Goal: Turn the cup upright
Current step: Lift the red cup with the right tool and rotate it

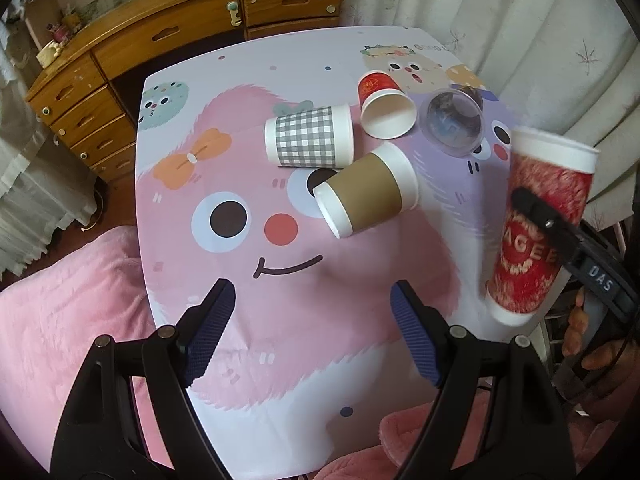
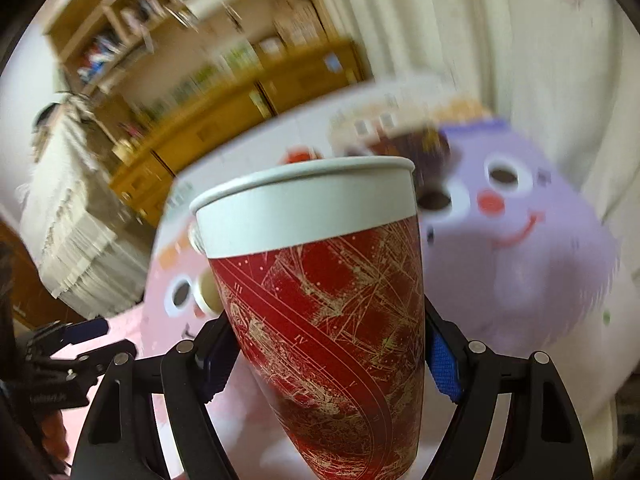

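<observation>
My right gripper is shut on a tall red paper cup with a white rim band, held rim-up and slightly tilted above the table; it also shows in the left wrist view at the right table edge, with the right gripper clamped on its side. My left gripper is open and empty above the near part of the table. A brown-sleeved cup, a grey checked cup and a small red cup lie on their sides.
A clear plastic cup lies on its side by the small red cup. The table has a cartoon cloth. A wooden dresser stands behind it, curtains at the right, pink bedding at the left.
</observation>
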Motion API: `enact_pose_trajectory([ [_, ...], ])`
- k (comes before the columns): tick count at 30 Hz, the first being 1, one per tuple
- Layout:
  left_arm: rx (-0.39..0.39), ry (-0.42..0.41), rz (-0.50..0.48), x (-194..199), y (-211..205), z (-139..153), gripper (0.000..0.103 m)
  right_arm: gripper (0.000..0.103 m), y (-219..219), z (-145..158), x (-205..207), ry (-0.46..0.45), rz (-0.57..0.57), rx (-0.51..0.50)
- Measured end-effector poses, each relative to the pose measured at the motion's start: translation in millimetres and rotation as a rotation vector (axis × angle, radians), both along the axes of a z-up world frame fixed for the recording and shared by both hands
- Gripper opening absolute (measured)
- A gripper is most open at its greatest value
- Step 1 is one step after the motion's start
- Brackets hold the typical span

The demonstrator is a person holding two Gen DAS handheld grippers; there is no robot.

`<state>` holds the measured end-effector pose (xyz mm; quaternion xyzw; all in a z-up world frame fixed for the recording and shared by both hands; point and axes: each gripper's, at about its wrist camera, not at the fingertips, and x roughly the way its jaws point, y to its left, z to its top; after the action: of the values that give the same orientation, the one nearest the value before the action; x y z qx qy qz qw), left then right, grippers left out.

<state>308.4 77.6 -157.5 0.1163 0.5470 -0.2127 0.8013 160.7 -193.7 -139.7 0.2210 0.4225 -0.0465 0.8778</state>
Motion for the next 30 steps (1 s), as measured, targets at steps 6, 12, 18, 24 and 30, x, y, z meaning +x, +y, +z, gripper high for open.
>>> enact_pose_trajectory([
  [6,-0.008,0.017,0.015,0.7,5.1,-2.7,0.078,0.081,7.1,3.3,-9.9,-0.194,-0.011,-0.064],
  [12,-0.005,0.007,0.020,-7.2,8.0,-0.3,0.078,0.082,26.0,-12.7,-1.6,-0.192,-0.007,-0.119],
  [18,0.005,0.018,0.032,-15.9,7.3,-0.2,0.078,0.083,39.7,-24.6,-14.9,-0.211,0.047,-0.186],
  [24,0.025,0.035,0.025,-36.9,0.3,-3.1,0.078,0.083,38.1,-27.2,-29.8,-0.191,0.062,-0.167],
  [30,0.028,0.066,0.054,-66.2,-6.7,-8.4,0.078,0.083,31.9,-37.6,-45.5,-0.134,0.096,-0.154],
])
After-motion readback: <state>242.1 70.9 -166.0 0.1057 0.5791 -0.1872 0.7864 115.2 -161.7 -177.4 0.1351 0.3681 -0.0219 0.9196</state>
